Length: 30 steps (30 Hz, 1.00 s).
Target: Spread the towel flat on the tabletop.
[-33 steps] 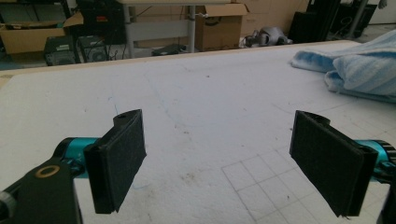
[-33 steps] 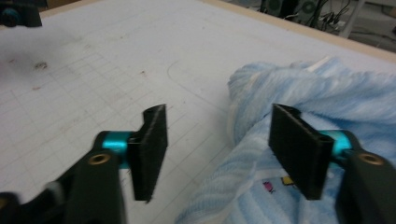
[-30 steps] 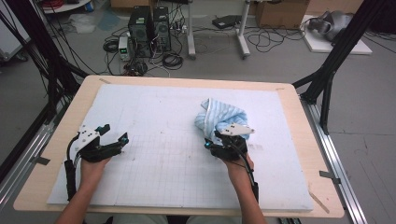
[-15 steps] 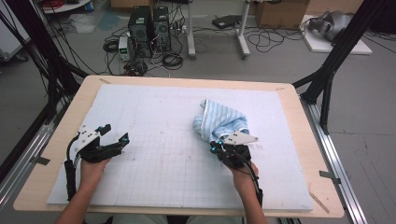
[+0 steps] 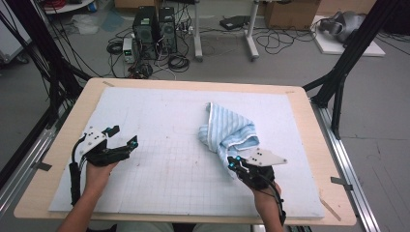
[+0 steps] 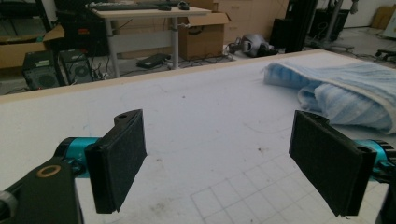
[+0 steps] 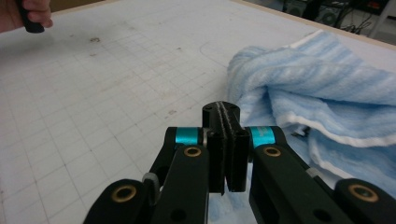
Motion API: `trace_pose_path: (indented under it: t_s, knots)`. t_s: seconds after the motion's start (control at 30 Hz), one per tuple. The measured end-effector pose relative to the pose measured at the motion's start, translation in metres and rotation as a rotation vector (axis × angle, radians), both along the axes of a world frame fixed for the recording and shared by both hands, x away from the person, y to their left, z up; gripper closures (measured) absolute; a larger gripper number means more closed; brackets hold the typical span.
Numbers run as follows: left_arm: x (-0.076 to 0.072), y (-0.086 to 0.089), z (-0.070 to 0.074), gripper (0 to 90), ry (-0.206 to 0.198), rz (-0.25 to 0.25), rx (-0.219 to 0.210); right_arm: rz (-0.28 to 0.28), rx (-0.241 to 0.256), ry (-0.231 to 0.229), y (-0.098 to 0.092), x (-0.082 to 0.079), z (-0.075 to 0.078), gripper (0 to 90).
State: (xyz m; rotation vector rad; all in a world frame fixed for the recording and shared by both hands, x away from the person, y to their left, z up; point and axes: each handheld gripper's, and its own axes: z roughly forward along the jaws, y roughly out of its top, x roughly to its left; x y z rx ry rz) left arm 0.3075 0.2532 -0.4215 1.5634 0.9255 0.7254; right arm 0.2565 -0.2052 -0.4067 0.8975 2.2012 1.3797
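Right gripper (image 5: 233, 164) lower right, clenched on blue towel (image 5: 231, 130); left gripper (image 5: 124, 137) lower left, spread, empty.

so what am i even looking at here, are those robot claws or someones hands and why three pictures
Not a robot: a person holds a black two-jaw gripper in each hand. The high view looks down on a wooden table covered by a white gridded mat. The other two pictures come from cameras riding on each gripper, looking along its jaws. A crumpled light-blue striped towel lies on the mat. The left gripper is wide open with nothing between its jaws. The right gripper is shut beside the towel; whether it pinches any cloth cannot be told.
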Motion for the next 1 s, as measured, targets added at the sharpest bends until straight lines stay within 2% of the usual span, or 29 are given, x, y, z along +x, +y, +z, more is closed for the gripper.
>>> trace_pose_path:
  t_s: [0.13,0.17,0.23,0.3,0.4,0.43,0.5,0.57,0.63,0.73,0.87,1.0]
  knots:
    - [0.001,-0.004,0.0,19.4,0.004,-0.015,0.005,-0.018,-0.002,0.006,-0.008,-0.005,-0.001,89.3]
    - [0.001,-0.005,-0.001,19.4,0.004,-0.015,0.006,-0.025,-0.001,0.011,-0.009,-0.005,-0.001,85.4]
    - [0.002,-0.006,-0.001,19.5,0.006,-0.018,0.007,-0.041,0.002,0.025,-0.01,-0.003,-0.003,70.6]
    - [0.002,-0.007,0.001,19.4,0.008,-0.02,0.009,-0.04,-0.013,0.031,-0.002,0.0,-0.007,60.4]
    - [0.003,-0.009,0.003,19.5,0.001,-0.024,0.011,-0.046,-0.07,0.048,0.013,0.008,-0.013,55.7]
    - [0.004,-0.01,0.004,19.5,0.002,-0.026,0.014,-0.057,-0.108,0.045,0.018,0.012,-0.016,57.1]
    - [0.004,-0.011,0.005,19.5,0.001,-0.03,0.013,-0.064,-0.158,0.054,0.024,0.017,-0.021,68.8]
    - [0.004,-0.013,0.006,19.5,0.0,-0.037,0.019,-0.056,-0.168,0.071,0.024,0.018,-0.025,82.5]
    - [0.005,-0.015,0.007,19.5,0.0,-0.041,0.02,-0.046,-0.178,0.067,0.022,0.016,-0.026,86.0]
    - [0.005,-0.016,0.006,19.5,0.005,-0.047,0.027,-0.001,-0.127,0.075,0.017,0.009,-0.026,86.8]
    - [0.005,-0.017,0.006,19.6,0.006,-0.05,0.026,0.102,-0.051,0.059,0.014,-0.004,-0.016,86.8]
    - [0.005,-0.016,0.006,19.6,0.007,-0.048,0.023,0.183,-0.021,0.041,0.016,-0.018,-0.006,86.6]
